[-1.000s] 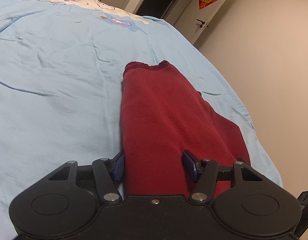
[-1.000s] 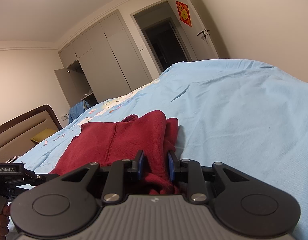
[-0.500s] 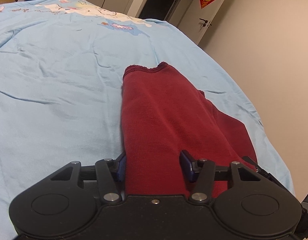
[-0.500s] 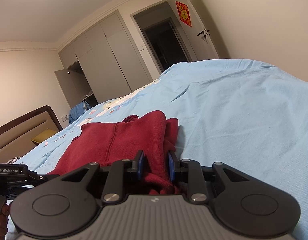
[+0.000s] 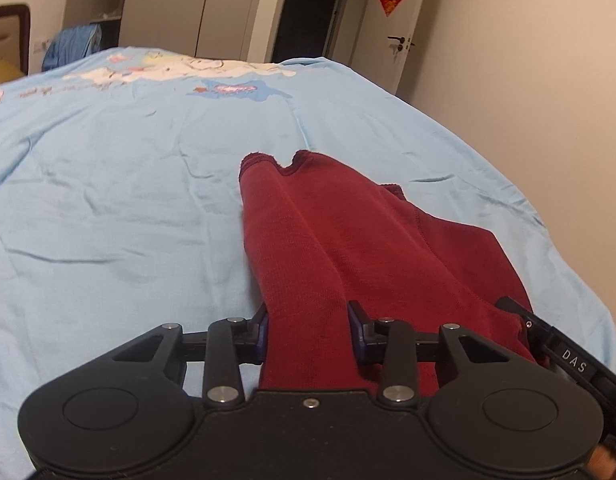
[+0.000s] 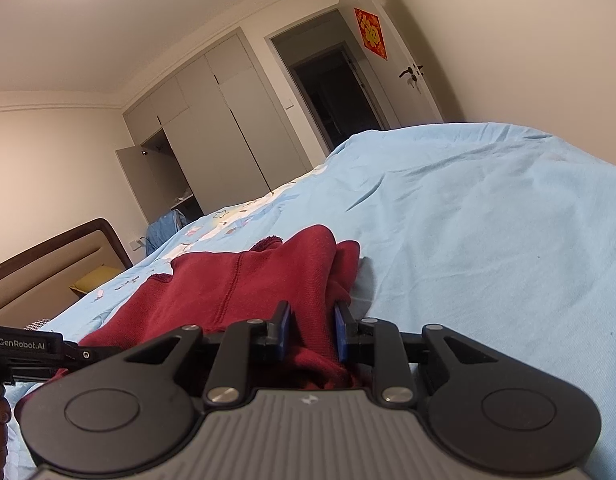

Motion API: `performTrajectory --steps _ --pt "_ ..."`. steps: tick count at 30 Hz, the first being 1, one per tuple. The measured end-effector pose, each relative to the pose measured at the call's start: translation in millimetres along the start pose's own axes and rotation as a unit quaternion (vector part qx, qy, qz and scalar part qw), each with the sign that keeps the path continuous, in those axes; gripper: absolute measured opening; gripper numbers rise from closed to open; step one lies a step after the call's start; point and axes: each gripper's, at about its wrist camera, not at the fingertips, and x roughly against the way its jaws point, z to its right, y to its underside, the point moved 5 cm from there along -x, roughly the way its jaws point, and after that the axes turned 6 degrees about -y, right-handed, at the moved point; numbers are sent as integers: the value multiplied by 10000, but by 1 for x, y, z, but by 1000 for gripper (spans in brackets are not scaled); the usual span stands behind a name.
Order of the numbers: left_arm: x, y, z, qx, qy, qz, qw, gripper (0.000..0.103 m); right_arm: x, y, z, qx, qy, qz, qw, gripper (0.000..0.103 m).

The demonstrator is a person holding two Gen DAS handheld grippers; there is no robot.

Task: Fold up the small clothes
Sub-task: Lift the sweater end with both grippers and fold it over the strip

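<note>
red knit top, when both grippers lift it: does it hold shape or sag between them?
Likely sags: the red knit top already drapes in soft folds from the left gripper down onto the blue bedsheet. Probably light, since a bunched edge sits between the right gripper fingers. The ribbed knit looks grippy, so slipping seems unlikely.

Left gripper [image 5: 308, 330] tips up, so the doorway [image 5: 308, 12] beyond the bed [image 5: 107, 208] comes into its view, the red garment [image 5: 348, 240] puckers into a dip at its end toward that doorway, and the right gripper [image 5: 568, 360] now shows beside it.
</note>
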Motion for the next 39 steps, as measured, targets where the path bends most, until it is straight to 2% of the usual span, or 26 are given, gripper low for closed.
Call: performTrajectory --steps 5,12,19,28,34,36,39 --pt "9 -6 7 -428 -64 160 9989 37 4 -5 -14 290 11 70 9996 20" --pt "29 -18 20 -1059 14 518 9930 34 13 -18 -49 790 -134 200 9966 17" --pt "46 -35 2 -1224 -120 819 9890 34 6 -32 -84 993 -453 281 9936 16" --pt "62 -67 -60 -1347 -956 1353 9769 34 -61 -40 -162 1686 -981 234 9805 16" --pt "54 -80 -102 -1355 -1538 1592 9657 34 -124 -32 -192 1798 -1062 -10 9780 13" --pt "43 -77 -111 -1354 -1626 1516 9655 34 -139 -26 -195 1810 -999 -104 9783 6" --pt "21 -65 -124 -1170 -1609 1165 9731 34 -162 -17 -186 1699 -854 -388 9810 6"
